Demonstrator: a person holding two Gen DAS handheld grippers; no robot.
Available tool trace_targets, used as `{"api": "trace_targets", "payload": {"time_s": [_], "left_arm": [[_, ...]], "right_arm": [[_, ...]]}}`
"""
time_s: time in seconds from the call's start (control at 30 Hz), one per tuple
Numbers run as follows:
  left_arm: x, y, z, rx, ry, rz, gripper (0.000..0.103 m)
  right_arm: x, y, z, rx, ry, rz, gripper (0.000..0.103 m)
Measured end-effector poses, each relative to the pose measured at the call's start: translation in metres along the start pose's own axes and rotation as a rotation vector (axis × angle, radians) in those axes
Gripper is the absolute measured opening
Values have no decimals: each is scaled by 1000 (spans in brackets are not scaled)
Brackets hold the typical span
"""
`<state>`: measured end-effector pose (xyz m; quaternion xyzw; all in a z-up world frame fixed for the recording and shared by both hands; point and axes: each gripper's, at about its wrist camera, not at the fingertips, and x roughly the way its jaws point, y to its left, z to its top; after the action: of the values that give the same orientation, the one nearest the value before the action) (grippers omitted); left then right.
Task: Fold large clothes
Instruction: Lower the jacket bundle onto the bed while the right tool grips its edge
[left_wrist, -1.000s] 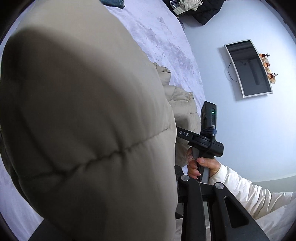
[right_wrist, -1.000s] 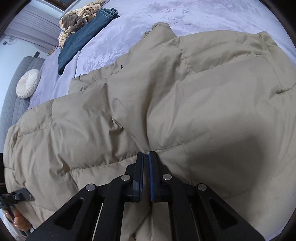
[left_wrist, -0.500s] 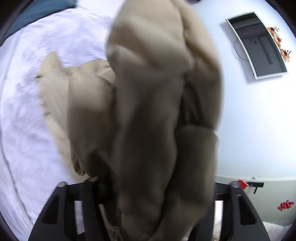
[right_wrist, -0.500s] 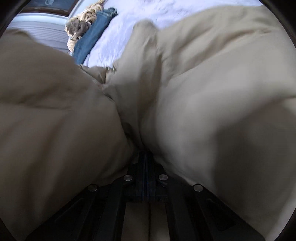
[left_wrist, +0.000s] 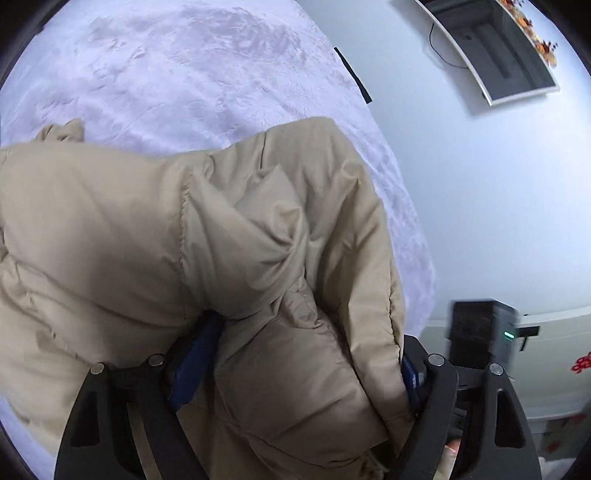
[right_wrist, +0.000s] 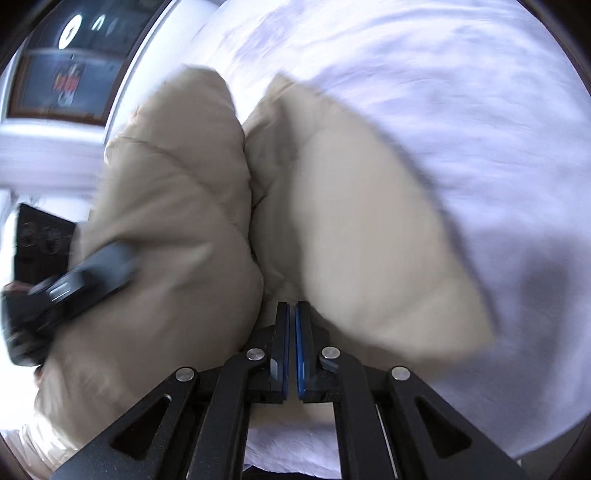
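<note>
Left gripper (left_wrist: 303, 360): jaws wide apart, just been opening, a thick puffy fold of the beige down jacket (left_wrist: 147, 229) lying loose between the blue pads (left_wrist: 192, 365); reads as released, not clamped. Right gripper (right_wrist: 291, 314): clenched, pads nearly touching, nothing visible between them, tips just short of the jacket's near edge. Beyond the fingers: jacket bunched in two fat lobes with a deep crease between, resting on the pale lilac bed cover (left_wrist: 184, 74), most of the cover beyond it bare. Further out: white wall with a mounted screen (left_wrist: 498, 55). Right view motion-blurred, so edge detail poor. Handling judgement: light for its bulk, very soft, springy with trapped air, smooth shell probably slippery; likely to puff back open once let go. Best taken at a quilted seam, hem or cuff, where the fill is thin and the pads can close on flat fabric; grabbing mid-panel likely to slide off. Pressing flat after each fold probably needed.
</note>
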<state>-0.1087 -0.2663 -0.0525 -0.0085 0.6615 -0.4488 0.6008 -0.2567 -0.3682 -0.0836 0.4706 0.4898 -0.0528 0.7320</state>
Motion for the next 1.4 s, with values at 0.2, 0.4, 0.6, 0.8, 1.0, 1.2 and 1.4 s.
{"api": "trace_targets", "payload": {"time_s": [0.2,0.4,0.6,0.8,1.0,1.2,1.4], "left_arm": [[-4,5,-2,46,-18,58,83],[-10,-5,8,77,-52,82,83],[-93,5,-13,166,-291,199,83],[-126,87,-20,40,-415,451,83],[-76,111,-4,-1,-383,471,83],[-23,73,24,82,-370,489,83],[-9,69,31,85,-348,509,83]], "right_arm": [[-63,14,-27,-68,-98,35,70],[-57,75,-51,-238,-17,113,70],[-19,102,-40,-278,-66,-116,36],[-24,76,-29,-194,-117,-228,14],[-13,47,-21,-157,-111,-293,14],[-9,-6,-12,-79,-119,-328,14],[6,-45,7,2,-46,-262,27]]}}
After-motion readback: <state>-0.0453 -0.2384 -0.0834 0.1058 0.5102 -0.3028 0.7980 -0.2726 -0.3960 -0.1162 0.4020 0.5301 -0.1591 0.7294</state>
